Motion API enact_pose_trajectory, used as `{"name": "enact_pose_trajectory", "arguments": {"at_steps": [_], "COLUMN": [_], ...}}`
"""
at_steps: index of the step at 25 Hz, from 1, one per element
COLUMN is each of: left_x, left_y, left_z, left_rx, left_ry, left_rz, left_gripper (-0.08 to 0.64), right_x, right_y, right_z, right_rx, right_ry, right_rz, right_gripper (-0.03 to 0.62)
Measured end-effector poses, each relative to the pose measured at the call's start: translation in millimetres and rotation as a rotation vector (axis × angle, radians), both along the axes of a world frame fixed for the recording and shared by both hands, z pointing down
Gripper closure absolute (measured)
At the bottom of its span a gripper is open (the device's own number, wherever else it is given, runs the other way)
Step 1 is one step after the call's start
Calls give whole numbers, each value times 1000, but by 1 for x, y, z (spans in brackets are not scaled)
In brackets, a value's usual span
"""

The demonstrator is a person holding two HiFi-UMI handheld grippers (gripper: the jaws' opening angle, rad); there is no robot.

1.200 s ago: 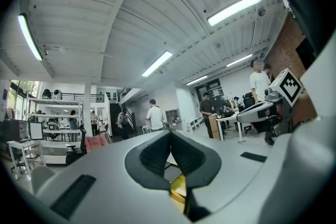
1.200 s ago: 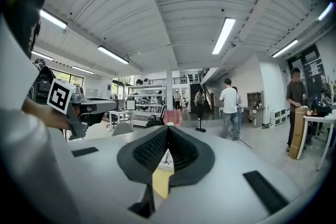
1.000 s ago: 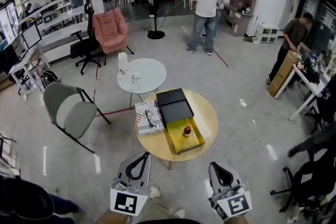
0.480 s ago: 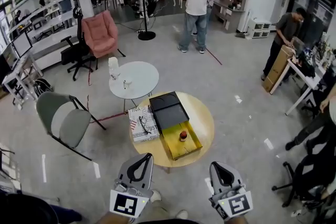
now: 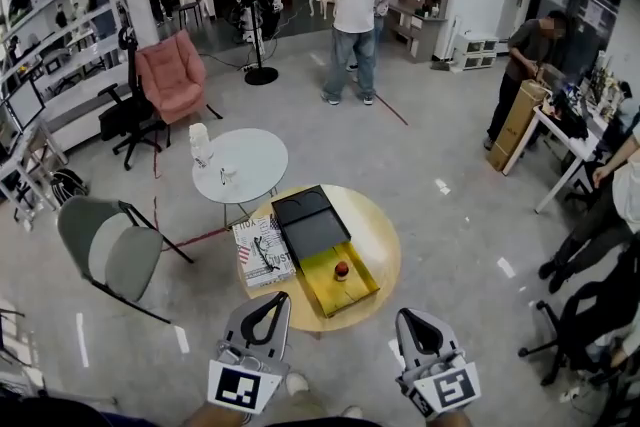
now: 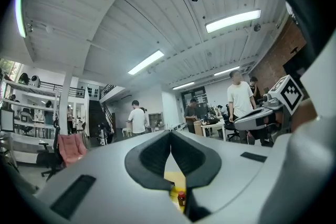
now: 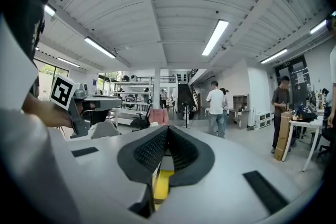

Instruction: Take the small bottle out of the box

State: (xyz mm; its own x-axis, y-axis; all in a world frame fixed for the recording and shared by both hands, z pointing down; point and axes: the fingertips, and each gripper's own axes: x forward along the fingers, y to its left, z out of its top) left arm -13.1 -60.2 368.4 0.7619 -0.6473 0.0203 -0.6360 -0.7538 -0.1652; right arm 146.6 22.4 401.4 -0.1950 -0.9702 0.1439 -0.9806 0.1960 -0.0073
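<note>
A small bottle [image 5: 341, 270] with a red cap stands in an open yellow box [image 5: 318, 293] on a round wooden table [image 5: 385, 245]. The box's black lid [image 5: 310, 220] lies just behind it. My left gripper [image 5: 272, 302] and right gripper [image 5: 414, 319] hover side by side in front of the table's near edge, both shut and empty. In the left gripper view the shut left gripper [image 6: 170, 135] frames the bottle [image 6: 181, 198] and the yellow box [image 6: 174, 181] below its tips. The right gripper view shows the shut right gripper [image 7: 168, 129] with a strip of the yellow box [image 7: 163, 184] beneath it.
A magazine [image 5: 262, 250] lies left of the box on the table. Behind stands a small white round table [image 5: 240, 165]; a grey chair [image 5: 110, 250] is to the left and a pink armchair [image 5: 170, 75] further back. People stand at the back and at the right.
The head view has swung, so the table and room have drifted slightly left and down in the picture. Both grippers keep their places, still shut.
</note>
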Motion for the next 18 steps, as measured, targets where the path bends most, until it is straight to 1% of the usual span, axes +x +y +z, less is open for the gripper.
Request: {"name": "enact_pose_trajectory", "arguments": {"at_steps": [5,7,12,18], "left_x": [6,6,-1,-14], "left_y": [-14,-21,-37,-56], "left_z": [-6,-6,-8,-10], "left_rx": [5,-5,-18,-22], "left_ry": [26,28,37,57], "left_rz": [15,11,2,18], "left_gripper": [543,543,543,543], "right_x": [0,0,-3,-13], "right_y": [-7,-13,-25,-40], "right_z": [-1,-1,-10,-18], "right_rx": [-17,-21,-7,-7], "right_ry": [18,25,30,50], "right_rz": [14,24,37,61], "right_gripper": [578,577,577,577]}}
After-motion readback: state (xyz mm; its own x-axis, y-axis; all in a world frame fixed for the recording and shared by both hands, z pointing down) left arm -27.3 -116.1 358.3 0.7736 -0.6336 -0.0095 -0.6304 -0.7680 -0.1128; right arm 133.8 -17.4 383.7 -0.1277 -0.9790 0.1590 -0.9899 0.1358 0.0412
